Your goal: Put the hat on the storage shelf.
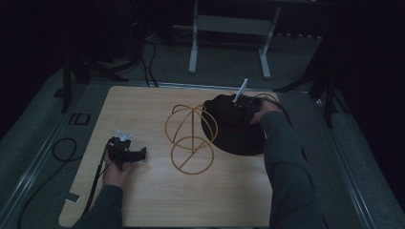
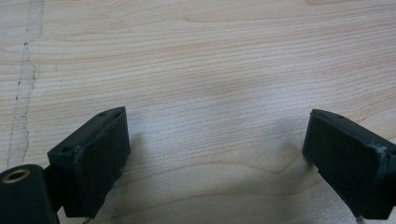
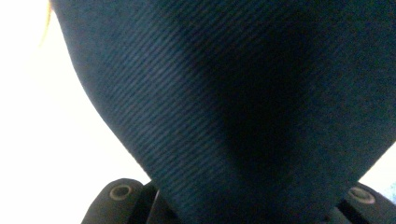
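We see the black ribbed-fabric brimmed hat (image 1: 234, 131) lying on the pale wooden table (image 1: 157, 200), just right of the gold wire hat stand (image 1: 191, 138). Right gripper (image 1: 246, 106) pinches the hat's crown, fabric bunched between its jaws. Left gripper (image 1: 128, 153) rests apart, jaws spread over bare wood. No legible writing.

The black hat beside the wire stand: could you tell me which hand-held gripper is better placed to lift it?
Right. The right hand-held gripper is already clamped on the black hat, whereas the left hand-held gripper sits open over bare table.
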### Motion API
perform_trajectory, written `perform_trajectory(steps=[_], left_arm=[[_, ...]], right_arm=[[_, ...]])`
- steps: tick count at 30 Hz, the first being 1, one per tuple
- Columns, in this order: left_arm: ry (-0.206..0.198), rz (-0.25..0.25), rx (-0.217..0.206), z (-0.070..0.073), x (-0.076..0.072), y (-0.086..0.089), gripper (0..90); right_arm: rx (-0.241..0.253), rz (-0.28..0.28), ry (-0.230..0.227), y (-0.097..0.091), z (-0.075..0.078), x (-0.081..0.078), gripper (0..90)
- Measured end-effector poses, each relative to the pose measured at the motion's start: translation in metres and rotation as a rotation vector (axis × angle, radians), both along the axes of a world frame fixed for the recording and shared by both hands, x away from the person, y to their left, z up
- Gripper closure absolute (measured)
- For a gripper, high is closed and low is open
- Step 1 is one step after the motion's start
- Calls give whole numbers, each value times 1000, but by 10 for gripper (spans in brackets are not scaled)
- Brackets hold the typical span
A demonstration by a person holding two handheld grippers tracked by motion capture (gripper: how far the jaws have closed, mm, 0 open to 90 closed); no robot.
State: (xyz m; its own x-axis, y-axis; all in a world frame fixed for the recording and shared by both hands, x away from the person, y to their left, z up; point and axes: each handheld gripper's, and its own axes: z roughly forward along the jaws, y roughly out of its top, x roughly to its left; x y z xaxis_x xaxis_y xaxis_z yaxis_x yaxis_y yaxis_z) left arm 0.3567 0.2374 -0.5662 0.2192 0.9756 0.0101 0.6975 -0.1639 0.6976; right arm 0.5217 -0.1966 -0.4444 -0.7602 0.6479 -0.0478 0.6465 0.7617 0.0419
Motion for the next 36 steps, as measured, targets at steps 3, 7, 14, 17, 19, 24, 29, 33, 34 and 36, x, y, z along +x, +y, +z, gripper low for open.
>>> perform_trajectory(steps=[3, 7, 14, 17, 19, 24, 29, 33, 34, 36], left_arm=[[0, 0, 0, 0, 0, 0, 77], [0, 0, 0, 0, 0, 0, 77], [-1, 0, -1, 0, 0, 0, 77], [-2, 1, -1, 0, 0, 0, 77], [-2, 2, -2, 0, 0, 0, 77], [-1, 0, 0, 0, 0, 0, 77], [-1, 0, -1, 0, 0, 0, 77], [0, 0, 0, 0, 0, 0, 77], [0, 0, -1, 0, 0, 0, 77], [0, 0, -1, 0, 0, 0, 77]], right_arm=[[7, 12, 0, 2, 5, -2, 869], [31, 13, -2, -1, 14, -5, 869], [48, 8, -23, -10, 25, -11, 869], [46, 28, -51, -12, 32, -17, 869], [47, 43, -64, -13, 38, -22, 869], [57, 77, -84, -15, 55, -31, 869], [55, 98, -99, -15, 67, -38, 869], [58, 107, -106, -16, 75, -41, 868], [60, 107, -106, -16, 76, -41, 868], [62, 112, -105, -16, 80, -43, 868]])
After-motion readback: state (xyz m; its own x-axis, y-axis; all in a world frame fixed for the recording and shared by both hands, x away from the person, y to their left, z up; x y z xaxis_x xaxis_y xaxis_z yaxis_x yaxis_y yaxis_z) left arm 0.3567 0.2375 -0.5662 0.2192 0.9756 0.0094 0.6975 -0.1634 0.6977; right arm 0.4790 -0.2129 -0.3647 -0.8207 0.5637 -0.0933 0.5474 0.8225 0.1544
